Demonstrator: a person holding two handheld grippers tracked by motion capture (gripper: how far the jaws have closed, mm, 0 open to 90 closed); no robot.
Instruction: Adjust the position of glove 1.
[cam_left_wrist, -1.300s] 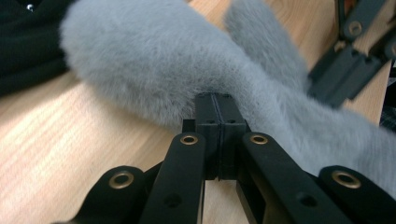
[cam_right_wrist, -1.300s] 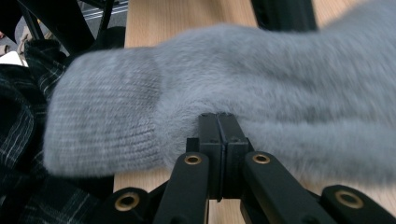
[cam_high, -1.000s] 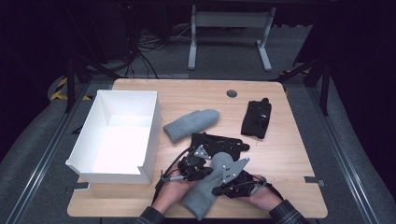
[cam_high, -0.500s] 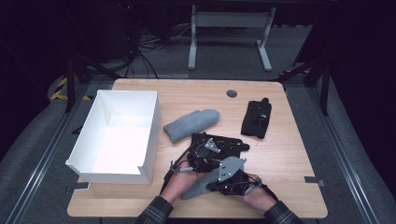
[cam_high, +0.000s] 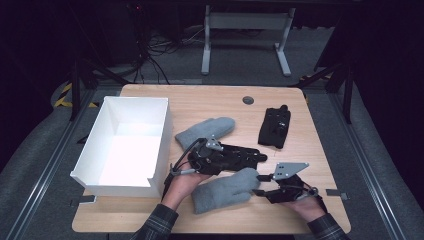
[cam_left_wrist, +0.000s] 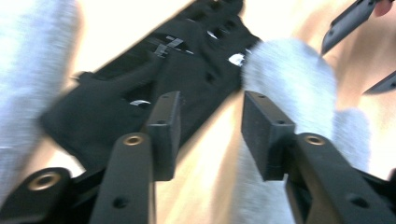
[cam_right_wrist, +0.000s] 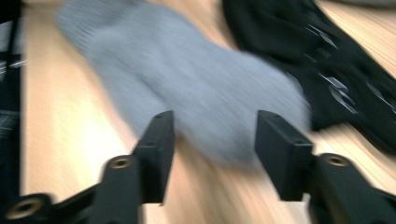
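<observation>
High view: grey mitten (cam_high: 226, 189) lies flat on the wooden table (cam_high: 200, 102), lower centre of frame, between the two hands. Black glove (cam_high: 235, 157) just above it, touching its upper edge. Left gripper (cam_high: 196, 159) at the glove's left end; jaws have just been opening, nothing between them in the left gripper view, pads (cam_left_wrist: 164, 130) spread over glove and bare wood. Right gripper (cam_high: 260, 184) at the mitten's right tip; jaws have just been opening, apart, the mitten (cam_right_wrist: 187, 84) lying ahead of them and not pinched. Second grey mitten (cam_high: 205, 132) sits centre frame, beside the white box (cam_high: 161, 131) at left. Second black glove (cam_high: 274, 127) upper right, well apart.
</observation>
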